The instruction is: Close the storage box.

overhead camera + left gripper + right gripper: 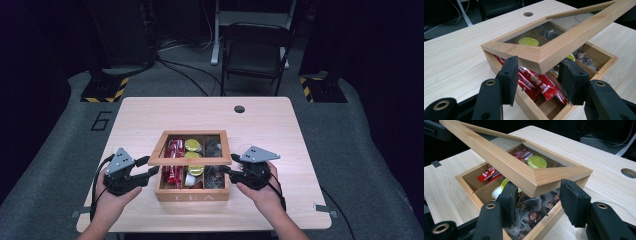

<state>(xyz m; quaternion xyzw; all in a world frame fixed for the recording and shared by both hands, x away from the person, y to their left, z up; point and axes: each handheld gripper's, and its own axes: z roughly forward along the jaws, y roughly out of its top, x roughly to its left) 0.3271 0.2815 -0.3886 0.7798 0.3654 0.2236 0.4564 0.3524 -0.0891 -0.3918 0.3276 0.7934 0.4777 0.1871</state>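
High view: a wooden tea box [192, 195] sits near the front middle of a pale wooden table [150, 115], with the word TEA on its front wall.
Lid: the glass-paned lid [191, 161] is raised at its front edge and tilts up over the box, hinged at the far side.
Left gripper: the left gripper [146, 168] is held in a hand [111, 200] at the box's left side, jaws apart, just at the lid's front left corner.
Right gripper: the right gripper [226, 170] is held in a hand [262, 196] at the box's right side, jaws apart, just at the lid's front right corner.
Left gripper view: the two black jaws stand spread, one on each side of the lid's corner [541, 56]; whether a pad touches the wood cannot be told.
Right gripper view: the jaws stand spread on either side of the lid's other corner [536, 180]; contact cannot be told here either.
Contents, left compartment: red packets [536, 83] lie lengthwise.
Contents, middle compartment: round pods with yellow-green tops [193, 145].
Contents, right compartment: clear pouches of dark tea bags [531, 213].
Table: a round cable hole [239, 109] lies near the far edge.
Background: a dark folding chair [256, 50] stands beyond the table on grey floor.
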